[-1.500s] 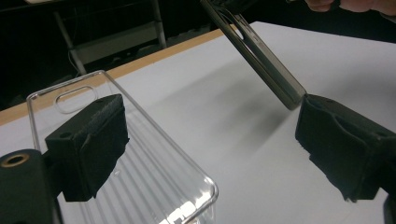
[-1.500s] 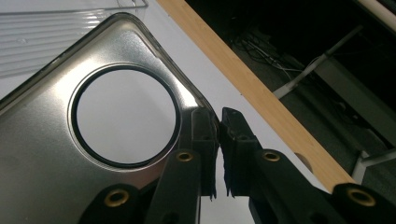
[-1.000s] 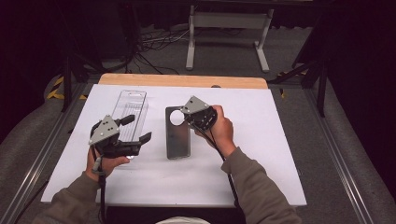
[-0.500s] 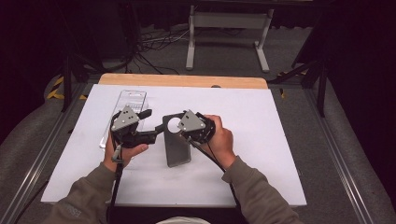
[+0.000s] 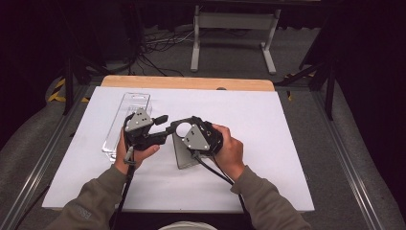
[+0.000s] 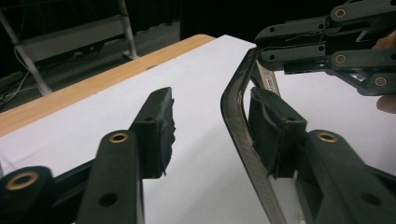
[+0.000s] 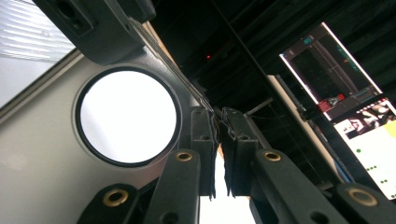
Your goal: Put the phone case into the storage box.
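A dark grey phone case with a round hole stands tilted on the white sheet, its far end raised. My right gripper is shut on the case's upper edge; in the right gripper view the jaws pinch the rim beside the hole in the case. My left gripper is open just left of that end. In the left gripper view the case's curved edge sits between the jaws, close against the right pad, with the right gripper beyond.
A clear plastic package lies flat to the left of the hands. A wooden strip borders the table's far edge, with metal rails along the sides. A lit monitor appears in the right gripper view.
My left gripper has moved right, from beside the clear package up to the case's raised end. The right gripper has shifted left and lifted the case's far end off the sheet.
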